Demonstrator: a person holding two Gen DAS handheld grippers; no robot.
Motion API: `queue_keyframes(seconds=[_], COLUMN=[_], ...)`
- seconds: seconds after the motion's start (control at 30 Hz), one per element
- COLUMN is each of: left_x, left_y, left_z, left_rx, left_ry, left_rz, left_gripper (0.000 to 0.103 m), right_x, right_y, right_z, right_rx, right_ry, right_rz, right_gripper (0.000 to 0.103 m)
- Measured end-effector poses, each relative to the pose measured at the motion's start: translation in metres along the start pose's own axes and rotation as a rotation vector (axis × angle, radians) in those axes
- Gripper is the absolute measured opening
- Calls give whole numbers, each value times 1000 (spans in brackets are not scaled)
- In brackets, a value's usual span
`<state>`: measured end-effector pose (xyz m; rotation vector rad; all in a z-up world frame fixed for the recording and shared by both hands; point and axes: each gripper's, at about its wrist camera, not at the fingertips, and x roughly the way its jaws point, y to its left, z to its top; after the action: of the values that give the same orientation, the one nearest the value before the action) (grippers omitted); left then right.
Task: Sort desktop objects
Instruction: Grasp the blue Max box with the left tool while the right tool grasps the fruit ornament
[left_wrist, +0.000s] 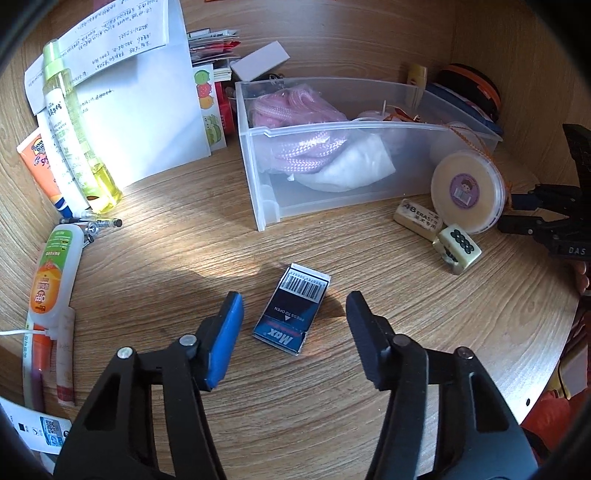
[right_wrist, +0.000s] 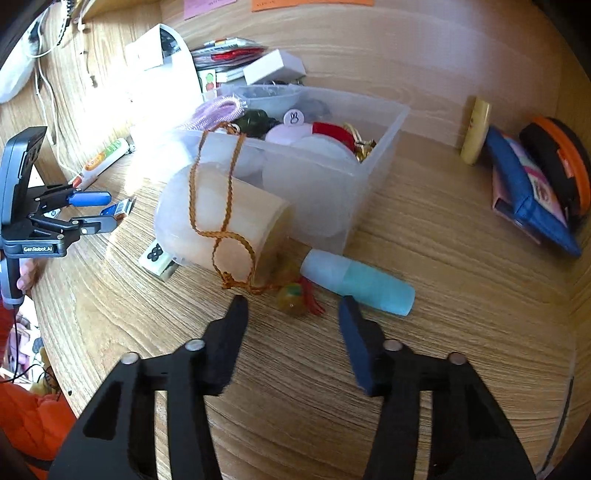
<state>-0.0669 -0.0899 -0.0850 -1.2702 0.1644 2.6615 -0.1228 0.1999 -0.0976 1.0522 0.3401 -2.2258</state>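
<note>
My left gripper (left_wrist: 294, 306) is open, its fingers on either side of a small blue staple box (left_wrist: 291, 308) lying flat on the wooden desk. A clear plastic bin (left_wrist: 258, 155) behind it holds pink cord and white cloth. My right gripper (right_wrist: 293, 308) is open and empty, just in front of a yellow bead charm (right_wrist: 291, 299) on an orange cord, a round tan case (right_wrist: 229, 229) and a light blue tube (right_wrist: 365, 282). The bin also shows in the right wrist view (right_wrist: 373, 158). The left gripper also shows in the right wrist view (right_wrist: 110, 208).
An eraser (left_wrist: 417, 218), a mahjong tile (left_wrist: 458, 247) and the round case (left_wrist: 467, 192) sit right of the bin. Bottles and tubes (left_wrist: 74, 140), pens and papers (left_wrist: 140, 110) crowd the left. A blue pouch (right_wrist: 528, 192) and an orange-rimmed black case (right_wrist: 561, 162) lie far right.
</note>
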Motion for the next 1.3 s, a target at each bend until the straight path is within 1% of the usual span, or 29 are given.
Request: queue_keyframes(seconds=[0.23,0.4,0.43,0.47,0.53,0.63,0.77,0.87,1.0,1.2,1.3], left_x=[1,2,2,2,2,2,2,2,2,-6,-10], left_y=[0,0,0,-1,-4,-7,-6,-4,-3,-3,-4], left_z=[1,1,1,0,0,-1,0,0,0,-2,-3], left_rx=[7,11,13,16,30,52,55,50,45,25,12], left_ry=[11,9,8,7,2,-5,-10,-14,-22,-63,-79], left_rz=[-16,-15,-16,-21,-35,-34,-19,-6,16,48,66], left_gripper=[51,51,50,43,32,27,27,26,26,26,26], right_x=[1,6,6,6,5,3,2,0,-5,-28,-41], right_y=[3,7,8,10,13,14,18,21,17,3,0], right_z=[0,6,8,9,11,13,15,14,11,6,7], right_rx=[-10,-29,-35,-43,-58,-71,-86,-108,-90,-28,-21], right_ry=[4,24,28,32,33,33,37,37,17,-49,-84], right_rz=[-10,-14,-14,-15,-12,-3,-1,-28,-40,-68,-81], right_gripper=[39,39,39,39,31,27,22,18,18,18,18])
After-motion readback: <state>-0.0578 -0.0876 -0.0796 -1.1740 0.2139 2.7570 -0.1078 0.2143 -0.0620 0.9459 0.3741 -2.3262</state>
